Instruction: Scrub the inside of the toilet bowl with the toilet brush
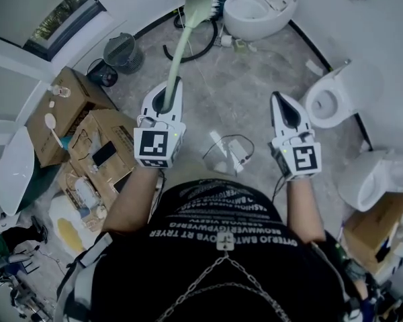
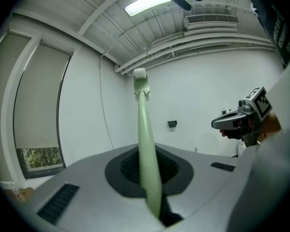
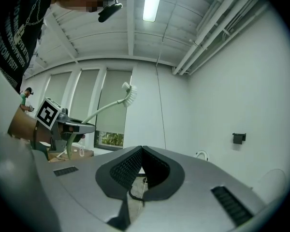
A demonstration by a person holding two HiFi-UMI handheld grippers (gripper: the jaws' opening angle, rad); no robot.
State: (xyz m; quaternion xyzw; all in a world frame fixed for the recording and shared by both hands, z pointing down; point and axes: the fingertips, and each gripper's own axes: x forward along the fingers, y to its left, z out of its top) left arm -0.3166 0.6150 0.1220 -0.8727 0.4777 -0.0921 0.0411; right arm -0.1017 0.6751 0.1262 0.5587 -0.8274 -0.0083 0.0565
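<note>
1 brush (image 1: 179, 49) aloft in left gripper (image 1: 169, 90)

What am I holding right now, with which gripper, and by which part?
The left gripper is shut on the toilet brush, at the lower end of its handle. The right gripper holds nothing.

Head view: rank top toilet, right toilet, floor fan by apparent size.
1. top toilet and right toilet: they look about alike, and the frame edge cuts off the top one, so no ranking between them.
2. floor fan: clearly smallest.
</note>
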